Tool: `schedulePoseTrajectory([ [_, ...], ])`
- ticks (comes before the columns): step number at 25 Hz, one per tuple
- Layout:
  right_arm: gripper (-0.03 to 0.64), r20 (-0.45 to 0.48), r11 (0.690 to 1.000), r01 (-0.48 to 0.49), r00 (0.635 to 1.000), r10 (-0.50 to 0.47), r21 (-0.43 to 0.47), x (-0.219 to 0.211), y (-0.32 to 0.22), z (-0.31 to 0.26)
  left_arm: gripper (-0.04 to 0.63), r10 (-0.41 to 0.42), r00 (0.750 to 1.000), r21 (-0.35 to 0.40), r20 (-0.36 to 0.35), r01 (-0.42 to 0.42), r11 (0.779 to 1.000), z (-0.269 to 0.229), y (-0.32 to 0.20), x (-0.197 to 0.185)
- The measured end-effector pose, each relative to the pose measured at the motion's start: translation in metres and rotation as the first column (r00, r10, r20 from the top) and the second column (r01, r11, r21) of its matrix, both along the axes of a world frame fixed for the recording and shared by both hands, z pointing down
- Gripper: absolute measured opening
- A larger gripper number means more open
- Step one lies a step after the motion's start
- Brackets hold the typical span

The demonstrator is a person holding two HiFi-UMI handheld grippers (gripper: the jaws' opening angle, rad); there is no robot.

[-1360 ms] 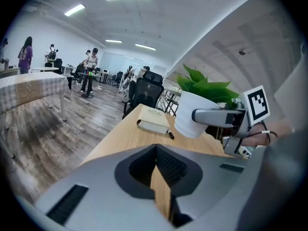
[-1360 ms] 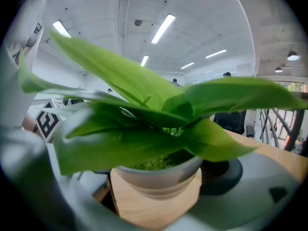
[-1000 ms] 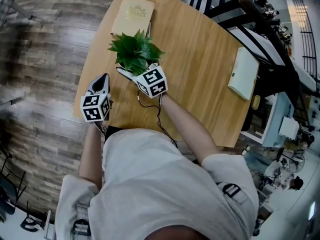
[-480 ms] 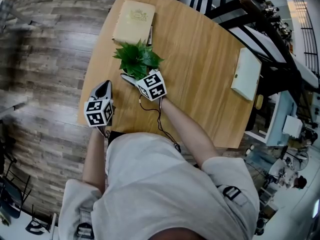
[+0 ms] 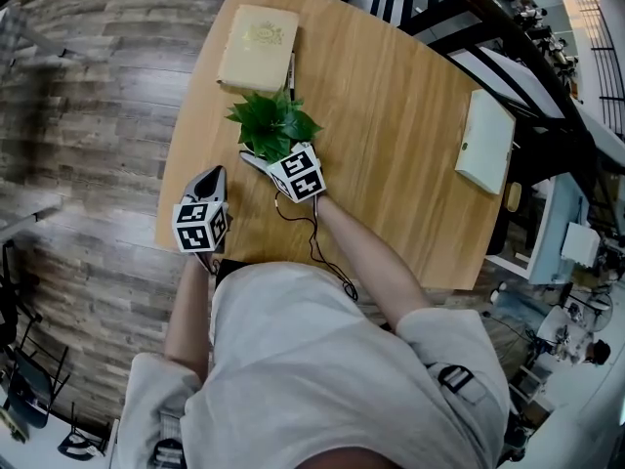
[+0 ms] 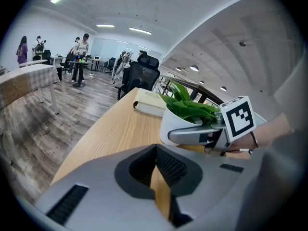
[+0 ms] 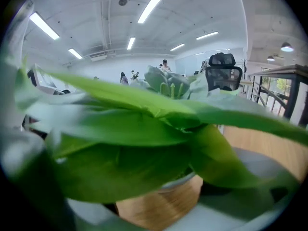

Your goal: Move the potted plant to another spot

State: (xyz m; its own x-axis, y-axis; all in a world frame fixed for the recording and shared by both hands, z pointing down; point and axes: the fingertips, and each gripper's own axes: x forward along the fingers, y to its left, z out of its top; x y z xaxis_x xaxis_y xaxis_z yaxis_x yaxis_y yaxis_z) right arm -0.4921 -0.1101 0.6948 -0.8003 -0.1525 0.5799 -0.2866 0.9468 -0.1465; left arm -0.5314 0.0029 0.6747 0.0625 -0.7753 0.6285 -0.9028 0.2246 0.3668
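Observation:
The potted plant [image 5: 271,125], green leaves in a white pot [image 6: 178,124], stands on the wooden table [image 5: 391,96] just in front of a beige book [image 5: 257,37]. My right gripper [image 5: 259,156] is shut on the pot; one of its fingers [image 6: 192,135] lies along the pot's side. In the right gripper view the leaves [image 7: 144,124] fill the picture and only a bit of pot rim [image 7: 180,181] shows. My left gripper [image 5: 214,176] hovers near the table's left edge, apart from the plant, its jaws together and empty [image 6: 156,150].
A white flat book [image 5: 485,145] lies at the table's right edge. A pen [image 5: 291,71] lies beside the beige book. Wood floor lies left of the table, black railings and benches to the right. An office chair [image 6: 142,73] stands beyond the table's far end.
My right gripper has stayed clasped on the pot. Plant and gripper have shifted slightly towards me, away from the beige book. The left gripper has hardly moved.

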Motion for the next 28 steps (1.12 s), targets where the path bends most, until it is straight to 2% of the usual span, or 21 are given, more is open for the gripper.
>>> schedulePoseTrajectory([
  [8, 0.545, -0.002, 0.999, -0.013, 1.000, 0.013, -0.034, 0.021, 0.011, 0.006, 0.012, 0.008, 1.000, -0.033, -0.005, -0.008, 0.999, 0.003, 0.009, 0.012],
  [15, 0.530, -0.018, 0.998, -0.036, 0.999, 0.035, -0.044, 0.051, 0.017, 0.006, 0.012, 0.010, 0.999, -0.033, -0.032, -0.011, 0.999, 0.002, 0.002, 0.030],
  [20, 0.402, -0.048, 0.996, -0.078, 0.996, 0.076, -0.044, 0.079, 0.020, 0.009, 0.012, 0.044, 0.999, -0.037, -0.018, -0.045, 0.998, 0.000, 0.000, 0.050],
  [26, 0.182, -0.085, 0.987, -0.158, 0.984, 0.155, -0.023, 0.118, 0.015, 0.006, 0.012, 0.082, 0.996, -0.041, -0.018, -0.083, 0.996, -0.001, -0.005, 0.074],
  [28, 0.141, -0.084, 0.985, -0.175, 0.981, 0.174, -0.011, 0.129, 0.013, 0.004, 0.012, 0.098, 0.995, -0.038, -0.016, -0.098, 0.994, -0.003, -0.009, 0.083],
])
